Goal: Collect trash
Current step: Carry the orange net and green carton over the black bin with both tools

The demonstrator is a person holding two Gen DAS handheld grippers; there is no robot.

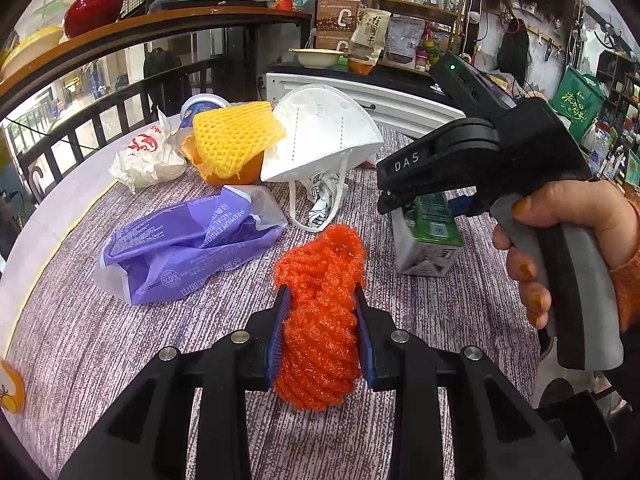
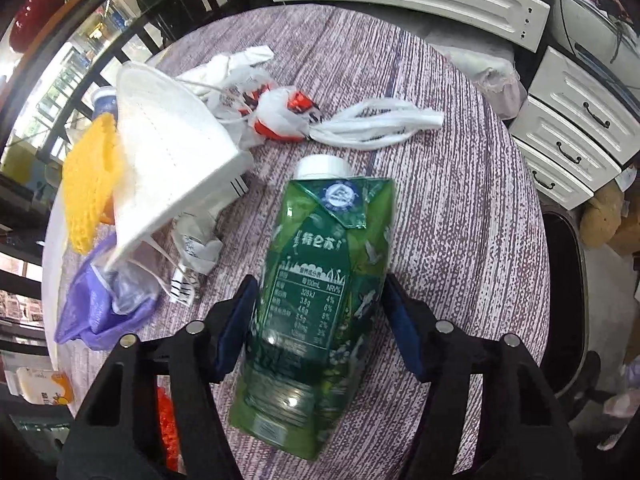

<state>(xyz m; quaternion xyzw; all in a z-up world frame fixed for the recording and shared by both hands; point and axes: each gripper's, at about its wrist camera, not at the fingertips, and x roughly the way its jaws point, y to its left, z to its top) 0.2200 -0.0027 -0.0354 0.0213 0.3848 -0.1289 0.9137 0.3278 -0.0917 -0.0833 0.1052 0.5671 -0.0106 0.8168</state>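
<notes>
An orange-red foam net [image 1: 320, 264] sits pinched between the blue pads of my left gripper [image 1: 321, 288], held just above the purple-streaked round table [image 1: 120, 340]. A green drink carton [image 2: 320, 240] with a white cap lies on the table between the fingers of my right gripper [image 2: 320, 279]. Its pads stand close beside the carton's sides, and a sliver of table shows by the right pad. In the left wrist view the right gripper [image 1: 386, 196], held in a hand, points steeply down over the same carton [image 1: 430, 236].
More trash lies across the table: a white face mask [image 1: 320, 136], a yellow foam net [image 1: 236, 136], a purple tissue wrapper [image 1: 180, 240], a crumpled white wrapper [image 1: 144, 156] and a knotted plastic bag [image 2: 280, 116]. White drawers [image 2: 572, 120] stand past the table's far edge.
</notes>
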